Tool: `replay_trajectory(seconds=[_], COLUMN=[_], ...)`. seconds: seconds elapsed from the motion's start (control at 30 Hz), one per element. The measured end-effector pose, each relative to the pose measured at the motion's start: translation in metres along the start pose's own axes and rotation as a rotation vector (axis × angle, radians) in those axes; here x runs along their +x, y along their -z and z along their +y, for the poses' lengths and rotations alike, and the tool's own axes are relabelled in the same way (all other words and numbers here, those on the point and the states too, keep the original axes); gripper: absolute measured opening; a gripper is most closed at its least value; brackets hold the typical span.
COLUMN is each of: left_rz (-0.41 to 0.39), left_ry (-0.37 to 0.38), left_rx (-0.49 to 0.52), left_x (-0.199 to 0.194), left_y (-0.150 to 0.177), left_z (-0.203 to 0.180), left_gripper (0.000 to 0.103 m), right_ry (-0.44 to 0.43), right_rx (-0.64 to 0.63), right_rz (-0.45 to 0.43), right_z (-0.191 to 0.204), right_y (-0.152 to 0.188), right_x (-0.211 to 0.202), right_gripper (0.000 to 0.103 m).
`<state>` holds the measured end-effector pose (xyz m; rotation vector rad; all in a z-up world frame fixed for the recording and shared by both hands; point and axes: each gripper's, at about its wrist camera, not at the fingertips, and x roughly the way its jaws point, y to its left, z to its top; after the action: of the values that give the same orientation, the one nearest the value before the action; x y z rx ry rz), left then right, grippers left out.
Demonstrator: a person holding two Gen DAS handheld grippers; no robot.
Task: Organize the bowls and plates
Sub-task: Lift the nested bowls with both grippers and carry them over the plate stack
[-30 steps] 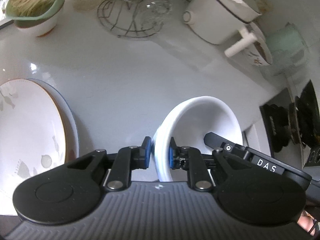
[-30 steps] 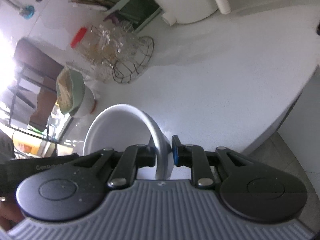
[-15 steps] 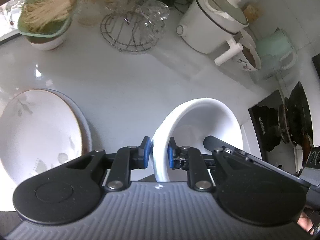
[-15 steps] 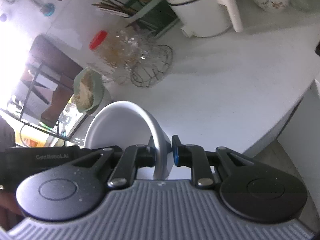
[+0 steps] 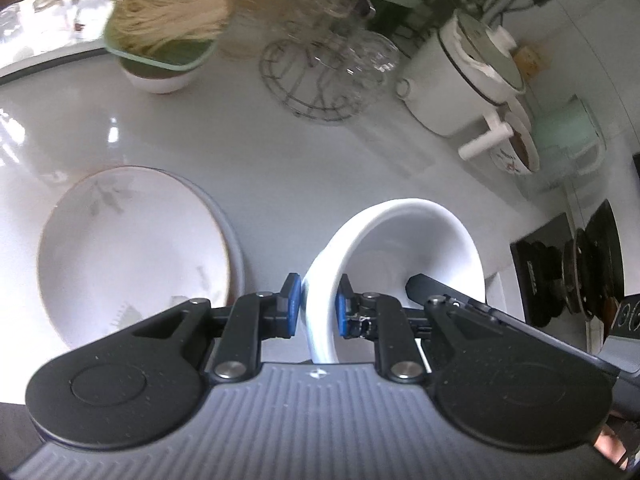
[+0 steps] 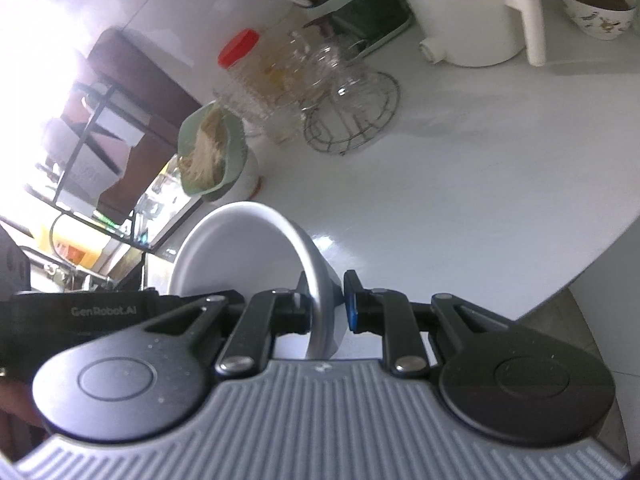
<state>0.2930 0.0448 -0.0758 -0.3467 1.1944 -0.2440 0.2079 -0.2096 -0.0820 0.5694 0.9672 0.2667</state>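
Both grippers grip one white bowl by opposite sides of its rim and hold it above the white counter. In the left wrist view my left gripper (image 5: 318, 310) is shut on the bowl (image 5: 400, 236), and the other gripper's black body (image 5: 460, 308) shows at the bowl's far side. In the right wrist view my right gripper (image 6: 328, 306) is shut on the same bowl (image 6: 240, 248). A white leaf-patterned plate (image 5: 132, 240) lies on a grey plate (image 5: 237, 248) on the counter, left of the bowl.
At the back stand a green strainer of noodles on a white bowl (image 5: 168, 40), a wire rack with glasses (image 5: 324, 76), a white cooker with a handle (image 5: 460, 84), a patterned bowl (image 5: 516, 152) and a mint kettle (image 5: 568, 136). A black stove (image 5: 572, 272) is right.
Both grippers have risen and pulled back with the bowl. More of the counter and the stacked plates shows now. The grips on the bowl are unchanged.
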Motion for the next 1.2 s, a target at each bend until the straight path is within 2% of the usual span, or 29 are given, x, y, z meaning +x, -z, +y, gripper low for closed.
replay_trajectory(seconds=[0.43, 0.7, 0.87, 1.1, 1.2], left_rz=[-0.029, -0.081, -0.074, -0.055, -0.058], left_ry=[0.006, 0.009, -0.006, -0.043, -0.054], left_rx=[-0.089, -0.169, -0.224, -0.258, -0.242], left_x=[-0.021, -0.036, -0.036, -0.024, -0.018], left_y=[0.011, 0.027, 0.037, 0.039, 0.033], left_z=[0.059, 0.103, 0.128, 0.157, 0.169], left_gripper=[0.02, 0.02, 0.02, 0.02, 0.02], right_ry=[0.011, 0.026, 0.051, 0.07, 0.072], right_rx=[-0.084, -0.154, -0.188, -0.218, -0.234], right_rz=[0.05, 0.107, 0.16, 0.238, 0.258], right_z=[0.054, 0.087, 0.106, 0.12, 0.126], right_y=[0.009, 0.023, 0.029, 0.035, 0.035], right_x=[0.026, 0.046, 0.067, 0.1, 0.116], right_gripper=[0.02, 0.02, 0.02, 0.02, 0.02])
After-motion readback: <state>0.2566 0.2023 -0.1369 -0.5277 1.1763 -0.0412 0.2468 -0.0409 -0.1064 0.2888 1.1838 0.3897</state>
